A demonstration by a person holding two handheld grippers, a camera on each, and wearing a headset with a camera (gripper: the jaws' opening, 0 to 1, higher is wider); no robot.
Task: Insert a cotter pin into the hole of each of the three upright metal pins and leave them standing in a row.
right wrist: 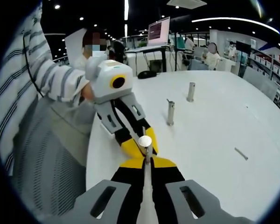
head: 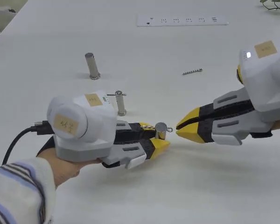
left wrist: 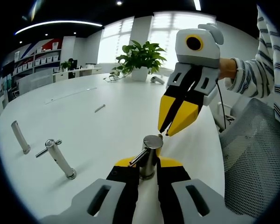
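Silver metal pins: three flat-headed steel cylinders stand upright in a slanted row on the white table (head: 186, 186).
Nearest pin (head: 161, 129): it is clamped low on its shank by the left gripper (head: 159, 136). In the left gripper view I see the same hold, with the pin (left wrist: 149, 156) rising between the yellow tips.
Middle pin (head: 121, 103): it stands free just beyond the left gripper's body. A thin wire cotter pin (head: 111, 94) passes through it under the head.
Far pin (head: 92, 65): it stands alone, well apart from both grippers.
Right gripper (head: 178, 127): its yellow tips are drawn together to a point and aimed at the clamped pin's head from the right, very near it.
Small wire ring (head: 170, 129): it sits between that head and the right gripper's tips. It is too small for me to tell whether the tips nip it.
Loose cotter pin (head: 192, 72): it lies flat on the table, well beyond the grippers.
White power strip (head: 182, 20): it lies flat near the table's far edge.
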